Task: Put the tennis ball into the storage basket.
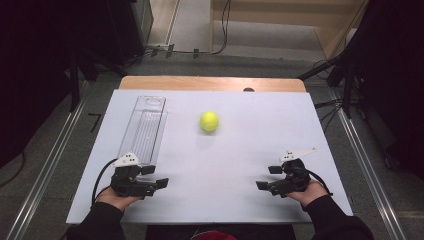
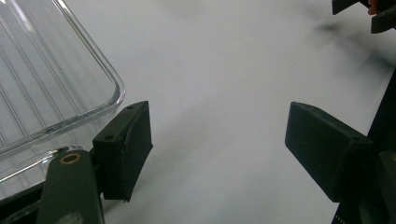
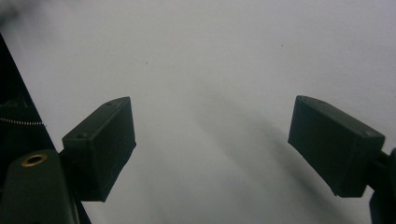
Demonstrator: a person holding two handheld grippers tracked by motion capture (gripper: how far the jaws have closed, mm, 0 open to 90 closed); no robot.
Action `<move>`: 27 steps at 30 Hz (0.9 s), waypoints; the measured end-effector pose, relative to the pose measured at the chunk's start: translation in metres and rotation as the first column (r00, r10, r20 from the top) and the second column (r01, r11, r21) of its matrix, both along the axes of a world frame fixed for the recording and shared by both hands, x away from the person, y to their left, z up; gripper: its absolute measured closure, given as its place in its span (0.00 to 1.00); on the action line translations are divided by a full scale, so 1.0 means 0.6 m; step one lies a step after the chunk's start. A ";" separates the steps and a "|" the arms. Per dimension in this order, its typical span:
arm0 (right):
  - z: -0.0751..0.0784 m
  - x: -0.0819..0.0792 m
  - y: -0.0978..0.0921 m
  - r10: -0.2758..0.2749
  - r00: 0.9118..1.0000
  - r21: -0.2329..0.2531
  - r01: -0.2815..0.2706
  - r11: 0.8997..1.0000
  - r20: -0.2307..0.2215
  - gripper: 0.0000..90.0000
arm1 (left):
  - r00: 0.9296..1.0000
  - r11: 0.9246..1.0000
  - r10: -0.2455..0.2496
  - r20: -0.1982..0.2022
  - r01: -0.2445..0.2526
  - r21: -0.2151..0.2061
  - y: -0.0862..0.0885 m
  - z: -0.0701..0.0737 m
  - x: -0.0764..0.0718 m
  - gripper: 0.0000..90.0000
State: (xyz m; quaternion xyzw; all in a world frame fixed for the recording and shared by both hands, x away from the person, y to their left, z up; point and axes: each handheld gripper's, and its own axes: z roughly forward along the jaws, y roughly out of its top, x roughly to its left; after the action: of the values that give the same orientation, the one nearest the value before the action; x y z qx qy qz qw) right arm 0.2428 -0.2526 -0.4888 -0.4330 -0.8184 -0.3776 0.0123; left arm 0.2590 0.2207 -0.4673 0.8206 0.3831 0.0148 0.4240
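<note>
While the high view takes in the whole white table [image 1: 215,165], it shows the left gripper [image 1: 156,176] and right gripper [image 1: 268,177] low near the person's edge, well apart and pointing toward each other, with a yellow tennis ball [image 1: 209,121] lying alone farther back, roughly midway between them and away from both; a clear plastic tray [image 1: 143,129] runs lengthwise on the left, its near end just beside the left gripper. From the left gripper view, that gripper's jaws stand wide apart with nothing between them, and the ribbed tray corner [image 2: 56,84] sits right by one jaw; the other gripper [image 2: 369,11] peeks in at the top corner. Seen from the right gripper view, its jaws are likewise spread wide over bare tabletop, holding nothing
</note>
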 end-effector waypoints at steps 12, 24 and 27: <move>0.000 0.000 0.000 0.000 1.000 -0.001 0.000 1.000 0.002 0.14 | 1.000 1.000 0.005 -0.017 -0.005 0.001 -0.001 0.000 0.001 0.26; 0.000 0.000 0.001 -0.001 1.000 -0.005 0.001 1.000 0.005 0.14 | 0.999 1.000 0.023 -0.034 -0.023 0.015 -0.007 0.006 0.002 0.26; 0.000 0.000 0.001 -0.001 1.000 -0.006 0.001 1.000 0.006 0.14 | 0.999 0.999 0.019 -0.029 -0.018 0.026 -0.013 0.010 0.001 0.26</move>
State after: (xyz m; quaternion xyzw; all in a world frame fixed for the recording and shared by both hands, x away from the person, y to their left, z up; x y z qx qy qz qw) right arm 0.2427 -0.2520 -0.4889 -0.4324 -0.8192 -0.3765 0.0082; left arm 0.2597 0.2130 -0.4611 0.8225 0.3966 0.0119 0.4075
